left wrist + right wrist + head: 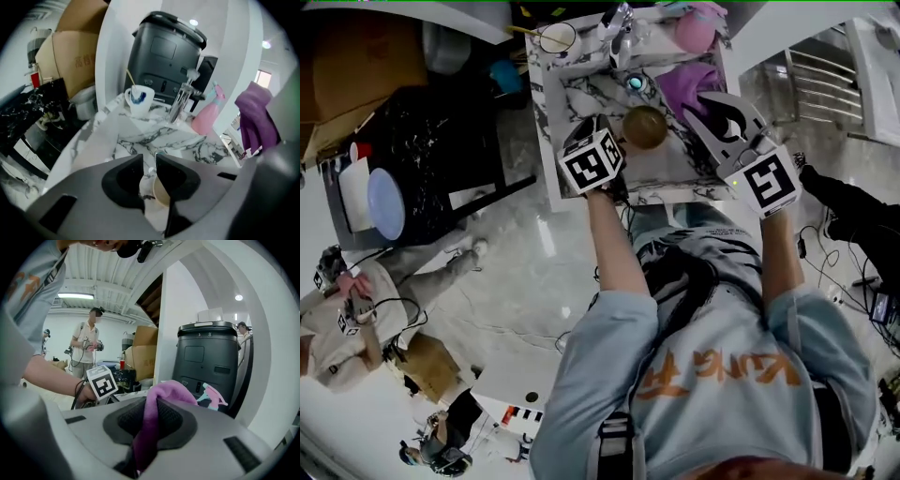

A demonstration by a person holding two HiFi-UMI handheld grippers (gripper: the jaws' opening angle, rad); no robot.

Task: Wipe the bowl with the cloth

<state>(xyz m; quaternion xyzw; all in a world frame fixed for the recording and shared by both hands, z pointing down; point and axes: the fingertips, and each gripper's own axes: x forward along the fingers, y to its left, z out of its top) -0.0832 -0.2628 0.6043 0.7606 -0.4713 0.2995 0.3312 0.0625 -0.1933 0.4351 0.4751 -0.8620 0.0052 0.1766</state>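
Observation:
A brown bowl [645, 127] stands on the white marble table [581, 94]. My left gripper [614, 141] reaches it from the near-left side. In the left gripper view the left gripper [149, 157] has a narrow gap between its jaws, and the bowl's pale rim [160, 190] shows low in that gap with the pads not pressing on it. My right gripper [705, 101] hovers just right of the bowl, shut on a purple cloth [686, 82]. The cloth [161, 394] bulges up out of the right gripper [150, 401] and hangs down between its pads.
At the table's far edge are a white cup [139, 99] with a stick in it, a clear glass pump bottle [180, 101] and a pink spray bottle [206, 117]. A dark grey bin [166, 56] stands behind. A black marbled table [431, 159] lies to the left. People stand nearby.

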